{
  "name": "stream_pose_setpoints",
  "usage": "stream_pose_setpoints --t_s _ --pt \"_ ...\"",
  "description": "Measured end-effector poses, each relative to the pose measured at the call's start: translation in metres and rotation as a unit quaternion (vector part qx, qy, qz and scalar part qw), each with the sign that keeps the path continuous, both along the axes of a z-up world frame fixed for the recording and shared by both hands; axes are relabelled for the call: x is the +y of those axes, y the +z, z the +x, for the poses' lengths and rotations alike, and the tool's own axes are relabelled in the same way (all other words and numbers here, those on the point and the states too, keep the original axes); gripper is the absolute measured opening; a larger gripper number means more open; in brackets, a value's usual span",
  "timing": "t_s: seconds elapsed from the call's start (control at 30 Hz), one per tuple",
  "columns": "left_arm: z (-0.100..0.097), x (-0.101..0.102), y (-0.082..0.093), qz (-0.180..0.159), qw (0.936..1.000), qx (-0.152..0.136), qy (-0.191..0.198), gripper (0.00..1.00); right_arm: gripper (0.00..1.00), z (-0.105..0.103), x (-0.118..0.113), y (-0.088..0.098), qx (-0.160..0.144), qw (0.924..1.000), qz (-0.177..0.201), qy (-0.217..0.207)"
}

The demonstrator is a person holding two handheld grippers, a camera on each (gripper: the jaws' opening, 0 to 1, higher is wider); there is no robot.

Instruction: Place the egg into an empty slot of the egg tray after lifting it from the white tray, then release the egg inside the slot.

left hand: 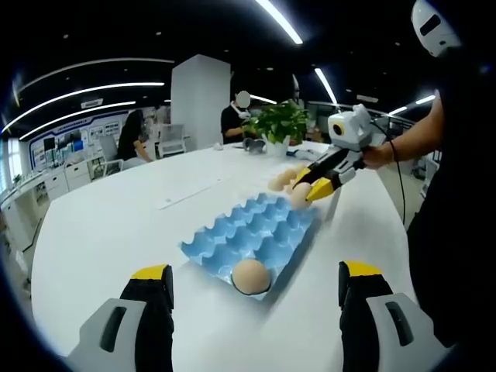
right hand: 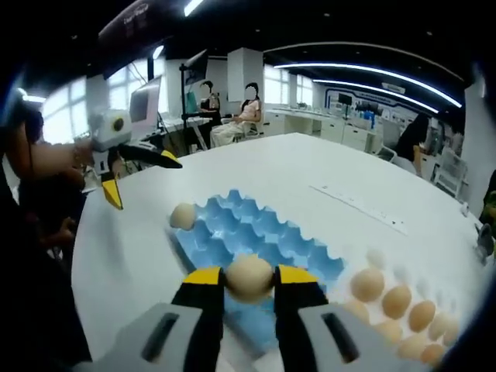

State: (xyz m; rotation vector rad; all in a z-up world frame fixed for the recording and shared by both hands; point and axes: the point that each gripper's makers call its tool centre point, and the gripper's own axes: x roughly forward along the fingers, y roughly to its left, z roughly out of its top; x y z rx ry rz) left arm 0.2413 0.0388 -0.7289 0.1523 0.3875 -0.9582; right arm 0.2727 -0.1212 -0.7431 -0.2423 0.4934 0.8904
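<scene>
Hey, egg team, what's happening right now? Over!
Right gripper shut on egg, over blue egg tray. Left gripper open, holding nothing. One egg already in a corner slot. Nothing blocking.

In the right gripper view, we found the white tray (right hand: 387, 267) washed out against the table, its outline too faint to trace, and its eggs (right hand: 397, 301) ran off past the lower right edge. The right gripper (right hand: 249, 280) hid the near rim of the blue egg tray (right hand: 256, 232). In the left gripper view, the white tray's eggs (left hand: 283, 180) sat partly behind the right gripper (left hand: 308, 184), and we could not count them. The left gripper (left hand: 252, 298) was cut off by the bottom edge.
</scene>
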Motion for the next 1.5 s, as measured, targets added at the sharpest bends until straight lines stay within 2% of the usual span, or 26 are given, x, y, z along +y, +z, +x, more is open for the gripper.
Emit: stream_pose_setpoints --t_s 0.43,0.73,1.33,1.5 --pt "0.001 0.001 0.000 0.000 1.0000 0.000 0.001 0.88 0.23 -0.002 0.045 0.003 -0.001 0.9989 0.017 0.043" --pt "0.001 0.002 0.000 0.000 1.0000 0.001 0.001 0.87 0.24 -0.006 0.074 -0.004 0.004 0.9970 0.018 0.076" --pt "0.000 0.000 -0.001 -0.002 1.0000 0.002 -0.006 0.87 0.24 -0.004 0.100 -0.022 0.019 0.9945 0.008 0.102" --pt "0.000 -0.001 0.000 -0.001 1.0000 0.000 -0.007 0.87 0.24 -0.006 0.104 -0.024 0.014 0.9937 0.005 0.111"
